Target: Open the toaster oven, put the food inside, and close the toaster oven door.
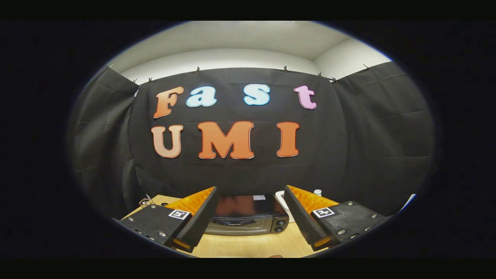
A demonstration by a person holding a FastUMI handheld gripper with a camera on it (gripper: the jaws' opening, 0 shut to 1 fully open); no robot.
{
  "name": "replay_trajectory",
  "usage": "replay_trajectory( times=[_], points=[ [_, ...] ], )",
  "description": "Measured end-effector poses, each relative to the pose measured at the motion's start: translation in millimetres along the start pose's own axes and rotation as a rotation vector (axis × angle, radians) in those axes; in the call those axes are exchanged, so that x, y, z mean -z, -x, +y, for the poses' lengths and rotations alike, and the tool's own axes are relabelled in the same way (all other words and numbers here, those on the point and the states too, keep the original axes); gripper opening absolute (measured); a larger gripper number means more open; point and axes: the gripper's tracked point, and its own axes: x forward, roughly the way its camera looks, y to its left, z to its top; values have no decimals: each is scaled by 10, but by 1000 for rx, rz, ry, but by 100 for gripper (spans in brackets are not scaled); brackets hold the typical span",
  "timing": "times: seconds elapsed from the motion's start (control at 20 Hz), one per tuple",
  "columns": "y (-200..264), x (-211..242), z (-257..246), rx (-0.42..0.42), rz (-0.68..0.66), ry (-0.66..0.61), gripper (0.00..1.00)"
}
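Hand-held gripper [248, 217]: fingers spread wide apart, holding nothing, raised above the near part of the bench [248, 246].
Toaster oven [248, 217]: on the wooden bench, beyond and between the two fingers; door closed, handle across the front, two knobs at its right end.
White object [281, 197]: just right of and behind the oven, partly hidden by the right finger; kind cannot be told.

Light wooden bench [248, 246] carrying a dark toaster oven [248, 217] with its door closed, seen ahead of and between the spread fingers of the tool [248, 217]. A white object [282, 197] and a small white-capped item [317, 192] stand just beside the oven. A small metal object [145, 202] lies at the opposite far corner of the bench.
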Motion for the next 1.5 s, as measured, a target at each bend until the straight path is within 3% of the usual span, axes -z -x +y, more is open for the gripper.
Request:
replay_trajectory(
  times=[0.4,0.7,1.2,1.5],
  points=[
    [14,-26,42,29,-31,51,99],
    [-114,230,324,-37,-5,31,99],
    [-616,1203,662,-92,160,17,99],
    [-976,1729,645,-63,263,67,99]
  ],
)
